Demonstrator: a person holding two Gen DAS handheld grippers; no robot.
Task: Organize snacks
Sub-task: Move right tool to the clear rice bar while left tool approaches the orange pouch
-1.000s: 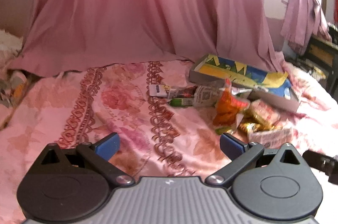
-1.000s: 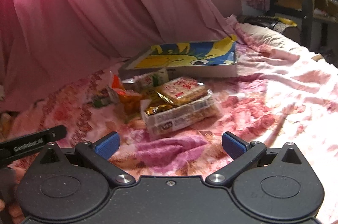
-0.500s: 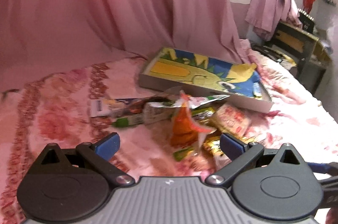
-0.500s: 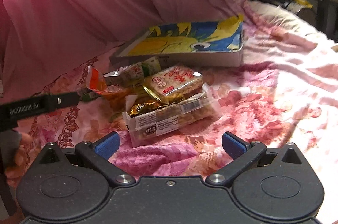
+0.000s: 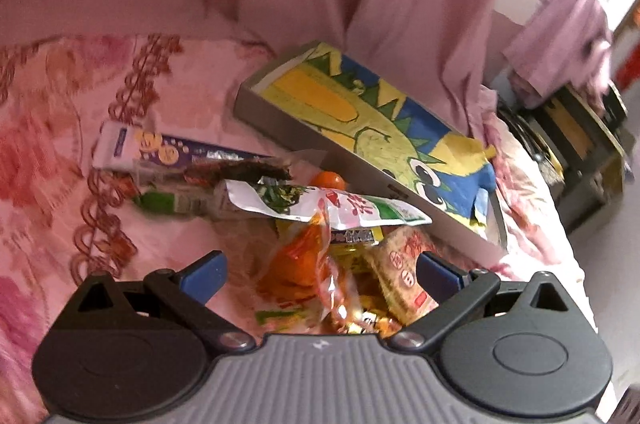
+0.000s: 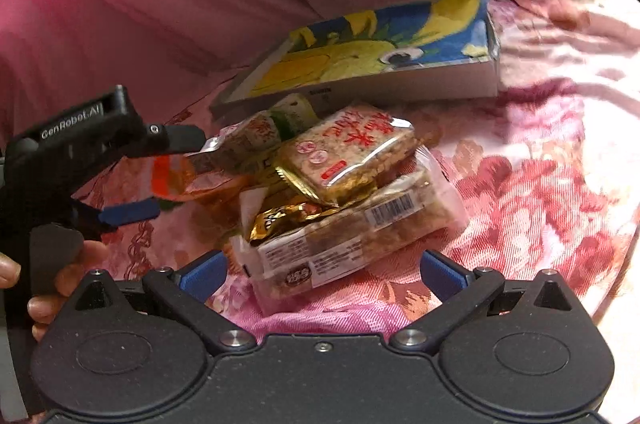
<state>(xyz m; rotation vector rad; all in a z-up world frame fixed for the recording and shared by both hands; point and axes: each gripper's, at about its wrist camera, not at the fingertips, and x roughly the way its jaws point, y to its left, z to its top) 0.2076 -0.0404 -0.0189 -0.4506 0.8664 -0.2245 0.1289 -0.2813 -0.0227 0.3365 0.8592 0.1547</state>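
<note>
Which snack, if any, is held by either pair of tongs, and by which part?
None. The left tongs stand open around the orange packet, not closed on it. The right tongs stand open before the long clear-wrapped bar.

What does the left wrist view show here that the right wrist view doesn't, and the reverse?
Only the left wrist view shows the purple-and-white packet and green tube lying left of the pile. Only the right wrist view shows the long clear-wrapped bar nearest its camera and the left gripper, open around the orange packet. Both show the dinosaur-print box and rice cracker packet.
</note>
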